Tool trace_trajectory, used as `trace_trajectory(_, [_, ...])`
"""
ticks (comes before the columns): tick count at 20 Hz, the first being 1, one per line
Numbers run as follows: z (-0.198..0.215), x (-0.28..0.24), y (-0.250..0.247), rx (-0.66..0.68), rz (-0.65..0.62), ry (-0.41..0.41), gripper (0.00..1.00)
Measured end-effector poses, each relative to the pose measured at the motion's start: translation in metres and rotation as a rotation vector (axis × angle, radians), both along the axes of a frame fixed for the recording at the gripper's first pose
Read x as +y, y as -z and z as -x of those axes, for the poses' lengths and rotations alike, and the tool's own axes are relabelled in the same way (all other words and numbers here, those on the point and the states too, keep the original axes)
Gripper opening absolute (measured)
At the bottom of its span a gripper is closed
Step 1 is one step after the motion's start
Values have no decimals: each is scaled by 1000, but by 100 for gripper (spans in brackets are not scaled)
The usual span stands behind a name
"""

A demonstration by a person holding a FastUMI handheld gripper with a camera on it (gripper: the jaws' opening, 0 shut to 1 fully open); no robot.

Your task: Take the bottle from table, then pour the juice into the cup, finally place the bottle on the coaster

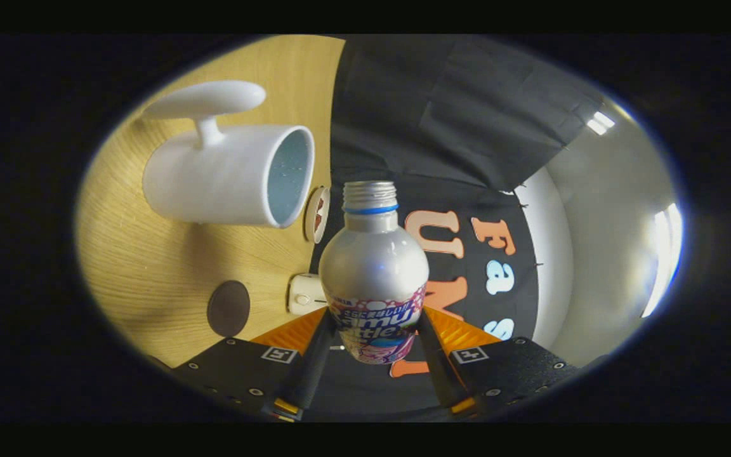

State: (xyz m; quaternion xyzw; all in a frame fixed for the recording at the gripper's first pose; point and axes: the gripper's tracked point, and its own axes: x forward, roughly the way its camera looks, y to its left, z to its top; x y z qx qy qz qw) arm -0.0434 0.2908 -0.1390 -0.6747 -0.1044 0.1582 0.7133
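Furthest over I see the wooden surface (150,254), turned on its side in my view because I have the gripper rolled over. On it stands the white cup (229,174), its handle pointing away from the wood and its open mouth facing towards the bottle's neck. Below the cup lies the dark round coaster (228,308), bare, and just beside it a small white box (306,294); a small round thing (317,214) sits near the cup's rim, too unclear for me to name.

Next comes the bottle (373,266), silver with a printed label, its cap off and the threaded neck open. My gripper (373,336) has its fingers (315,346) pinching the bottle's lower body from both sides, so it is lifted clear of the surface.

I judge I am in the pouring step: the bottle is tipped towards the cup, but its mouth is not yet over the rim. My next move calls for bringing the neck across above the cup's opening and tilting further, slowly, to avoid spilling onto the wood.
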Motion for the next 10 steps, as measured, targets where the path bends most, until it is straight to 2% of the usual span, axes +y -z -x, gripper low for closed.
trace_trajectory(3, [-7, -12, 0, 70, -148, 61, 73])
trace_trajectory(6, [-20, -25, -12, 82, -235, 133, 73])
trace_trajectory(10, [-32, -32, -8, 200, -437, 183, 73])
